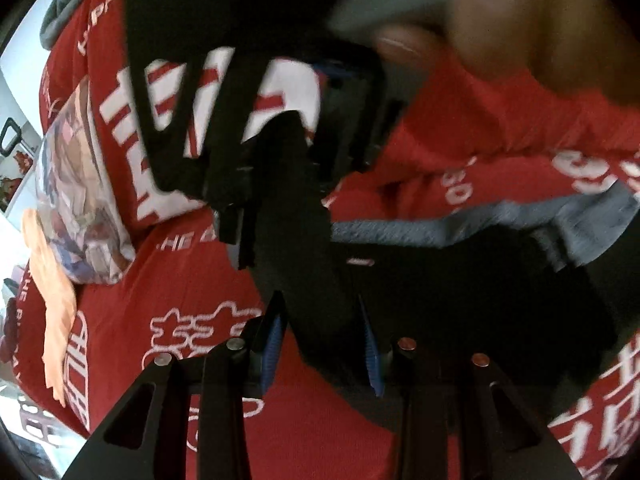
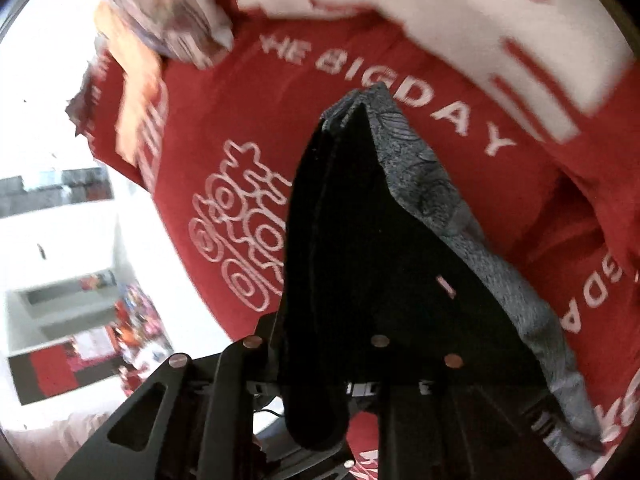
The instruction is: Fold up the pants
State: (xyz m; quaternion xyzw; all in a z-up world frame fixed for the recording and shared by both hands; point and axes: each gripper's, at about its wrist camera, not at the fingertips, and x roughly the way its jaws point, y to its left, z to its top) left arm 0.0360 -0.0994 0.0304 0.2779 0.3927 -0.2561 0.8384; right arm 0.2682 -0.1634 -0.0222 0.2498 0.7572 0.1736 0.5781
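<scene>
Between the blue pads [image 1: 274, 344] of the left gripper [image 1: 320, 346], a bunched fold of the black pants [image 1: 304, 272] is being pinched, the jaws clamped tight on the cloth. In the right wrist view, the right gripper [image 2: 316, 364] is also gripping the pants [image 2: 360, 240]: a thick fold is rising straight out from between its fingers, which are pressing in on it, though the pads themselves are hidden under the fabric. The cloth is black on its outer face and mottled grey on the inner face, and that grey lining [image 2: 420, 172] is turning out along one edge.

Both grippers are holding the garment lifted above a red bedspread [image 2: 340, 120] printed with white lettering and symbols. In the left wrist view, a person's hand [image 1: 520, 32] is showing, blurred, behind the other gripper.

The step in hand is probably a fold in mid-air, one edge being carried over toward the other. The next move calls for laying the doubled cloth flat on the bedspread with edges aligned, then releasing.

Counted: one pair of pants, two grippers, one bedspread, one patterned pillow [image 1: 80, 200] and one orange cloth [image 1: 52, 304] beside it.
</scene>
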